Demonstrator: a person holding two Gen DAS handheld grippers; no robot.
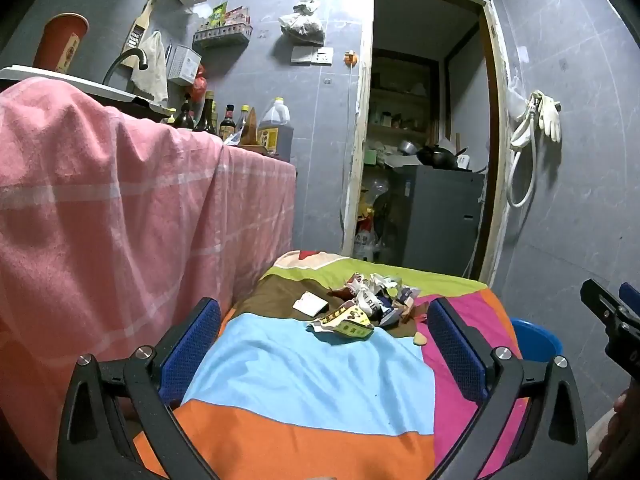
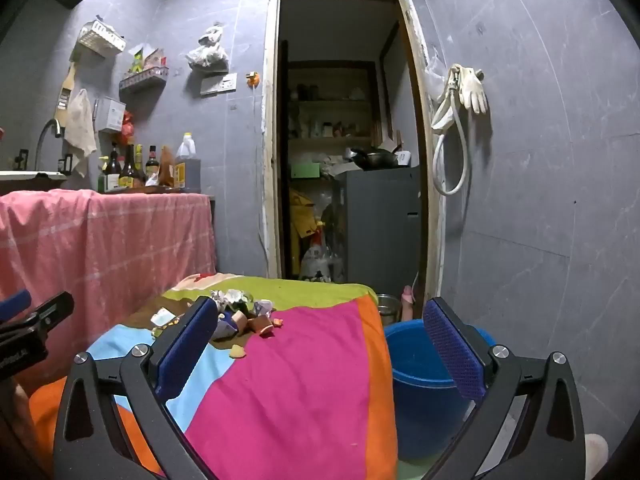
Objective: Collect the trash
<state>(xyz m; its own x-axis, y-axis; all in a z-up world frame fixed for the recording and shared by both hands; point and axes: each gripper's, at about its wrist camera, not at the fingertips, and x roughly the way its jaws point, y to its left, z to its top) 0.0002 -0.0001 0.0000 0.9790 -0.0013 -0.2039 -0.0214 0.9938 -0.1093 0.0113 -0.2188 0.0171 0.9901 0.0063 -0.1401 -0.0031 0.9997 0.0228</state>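
A pile of crumpled wrappers and paper scraps [image 1: 366,300] lies on a table covered with a multicoloured cloth [image 1: 304,368]; it also shows in the right wrist view [image 2: 240,312]. A small white card [image 1: 310,303] lies to its left. A yellow scrap [image 1: 420,338] lies apart, near the pink patch. A blue bucket [image 2: 424,372] stands on the floor to the right of the table. My left gripper [image 1: 324,344] is open and empty, short of the pile. My right gripper [image 2: 320,344] is open and empty, over the table's right edge.
A counter draped in pink cloth [image 1: 120,216] stands at the left with bottles [image 1: 228,122] on it. An open doorway [image 1: 424,140] lies behind the table. A hose and glove [image 1: 536,128] hang on the right wall. A small metal pot [image 2: 387,306] sits behind the bucket.
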